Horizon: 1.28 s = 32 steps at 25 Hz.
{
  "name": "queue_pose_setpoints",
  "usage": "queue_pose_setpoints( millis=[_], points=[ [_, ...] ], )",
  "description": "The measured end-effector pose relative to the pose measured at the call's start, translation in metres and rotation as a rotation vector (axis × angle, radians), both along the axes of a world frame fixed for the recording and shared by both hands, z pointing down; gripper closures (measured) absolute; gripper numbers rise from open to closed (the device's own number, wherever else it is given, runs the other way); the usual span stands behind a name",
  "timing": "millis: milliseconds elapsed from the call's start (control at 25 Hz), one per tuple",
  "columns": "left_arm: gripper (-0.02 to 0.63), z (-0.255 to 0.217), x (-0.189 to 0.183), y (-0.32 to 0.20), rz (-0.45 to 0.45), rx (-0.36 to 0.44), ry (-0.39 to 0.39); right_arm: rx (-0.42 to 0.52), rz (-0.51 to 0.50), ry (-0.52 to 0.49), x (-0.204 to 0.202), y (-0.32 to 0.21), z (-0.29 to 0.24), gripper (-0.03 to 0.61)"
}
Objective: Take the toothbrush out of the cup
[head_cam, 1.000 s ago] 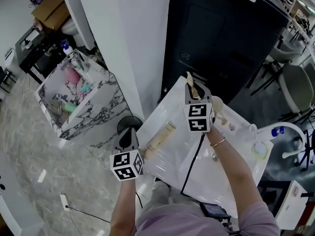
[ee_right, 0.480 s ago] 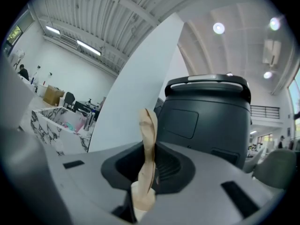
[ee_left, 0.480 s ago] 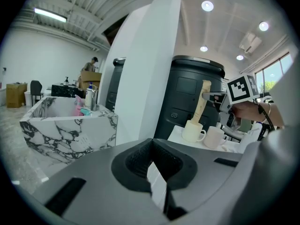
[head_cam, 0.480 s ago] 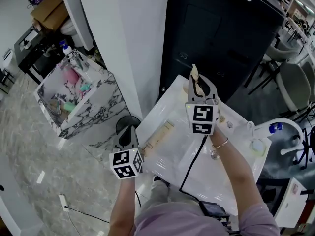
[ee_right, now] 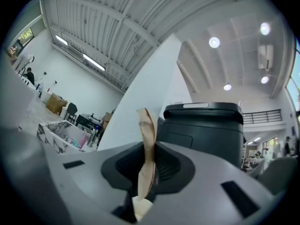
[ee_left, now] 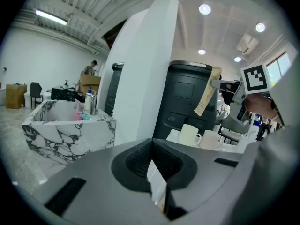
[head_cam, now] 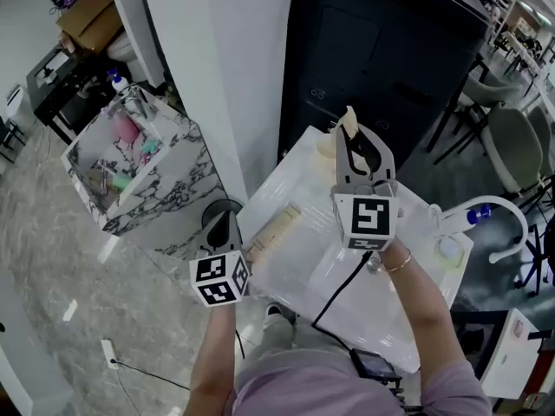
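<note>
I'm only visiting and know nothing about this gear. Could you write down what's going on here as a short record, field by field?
Setting: a person at a white table, with a gripper in each hand
Right gripper: shut on a paper-wrapped toothbrush, held in the air above the cups
Left gripper: jaws together, holding nothing, low by the table's near edge
White cups: two, side by side on the table
Background: dark cabinet behind the table; marble-patterned box off to the left
Task state: toothbrush already out of the cup

White pillar [head_cam: 227,76], tall black cabinet [head_cam: 390,68], marble-patterned counter [head_cam: 169,199], grey veined floor [head_cam: 52,258], ceiling lights [ee_left: 205,9].
</note>
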<state>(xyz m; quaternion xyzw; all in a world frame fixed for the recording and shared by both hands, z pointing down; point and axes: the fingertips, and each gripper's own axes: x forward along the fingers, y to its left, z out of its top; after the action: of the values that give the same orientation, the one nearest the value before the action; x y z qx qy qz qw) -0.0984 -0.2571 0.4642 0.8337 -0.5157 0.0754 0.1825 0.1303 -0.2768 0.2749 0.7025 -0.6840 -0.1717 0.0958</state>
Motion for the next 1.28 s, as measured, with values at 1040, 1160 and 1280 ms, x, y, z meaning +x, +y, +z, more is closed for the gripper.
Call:
queue_pose_setpoints(
  millis=[1040, 1160, 1280],
  points=[
    [0.614, 0.004, -0.026, 0.060, -0.124, -0.015, -0.032, -0.291, -0.504, 0.261, -0.107, 0.105, 0.175, 0.517],
    [0.614, 0.005, -0.032, 0.065, -0.147, -0.019, -0.035, -0.335, -0.584, 0.298, -0.123, 0.116, 0.197, 0.516],
    [0.614, 0.006, -0.039, 0.069, -0.176, -0.021, -0.040, -0.369, -0.658, 0.354, -0.136, 0.127, 0.216, 0.515]
  ],
)
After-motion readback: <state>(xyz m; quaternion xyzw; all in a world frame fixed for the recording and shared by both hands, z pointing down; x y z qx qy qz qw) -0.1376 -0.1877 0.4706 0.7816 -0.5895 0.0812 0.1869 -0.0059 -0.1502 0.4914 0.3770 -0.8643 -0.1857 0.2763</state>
